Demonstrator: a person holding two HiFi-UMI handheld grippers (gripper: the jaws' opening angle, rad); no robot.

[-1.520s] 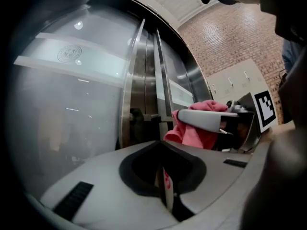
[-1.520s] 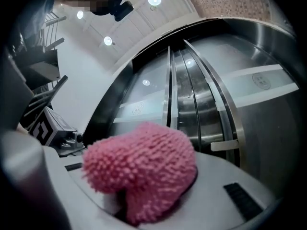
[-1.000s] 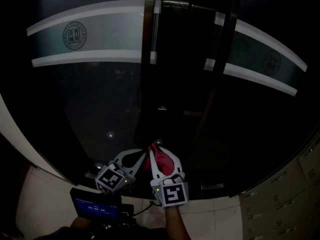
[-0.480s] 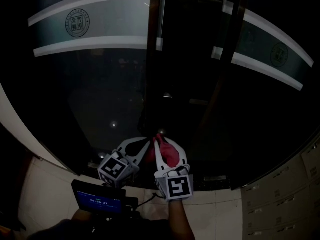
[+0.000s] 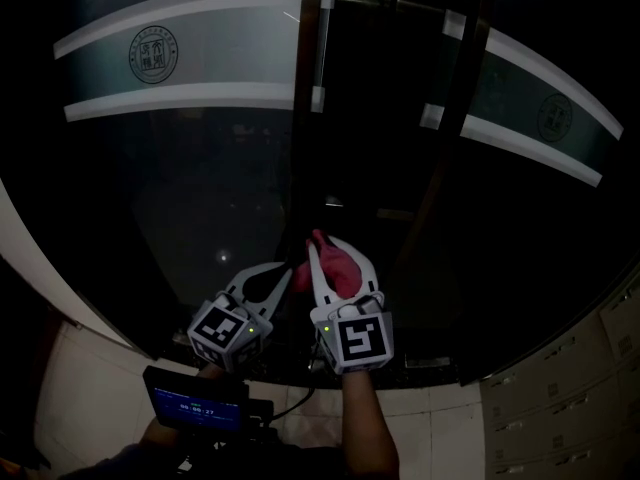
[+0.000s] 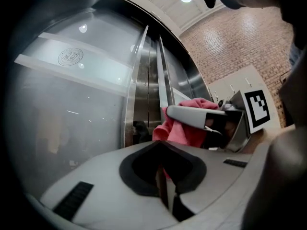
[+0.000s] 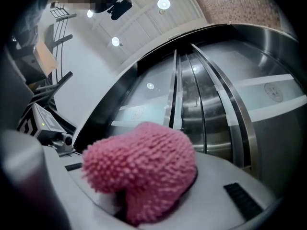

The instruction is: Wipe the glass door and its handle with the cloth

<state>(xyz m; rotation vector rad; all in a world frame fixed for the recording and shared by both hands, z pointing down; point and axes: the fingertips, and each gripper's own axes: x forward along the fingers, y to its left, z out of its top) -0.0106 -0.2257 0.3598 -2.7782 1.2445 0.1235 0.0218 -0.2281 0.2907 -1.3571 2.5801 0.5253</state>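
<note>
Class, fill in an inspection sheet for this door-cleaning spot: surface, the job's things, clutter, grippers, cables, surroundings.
Surface: glass door, dark, crossed by a frosted band with a round emblem; light spots reflect in it.
Job's things: pink cloth, bunched, held low near the door's middle; vertical handle higher up, no gripper on it.
Clutter: nothing seen.
Grippers: right gripper shut on the pink cloth; left gripper beside it, jaws together, nothing seen between them.
Cables: one thin cable beside a small device with a blue screen.
Surroundings: brick wall, ceiling lights, pale cabinets.
</note>
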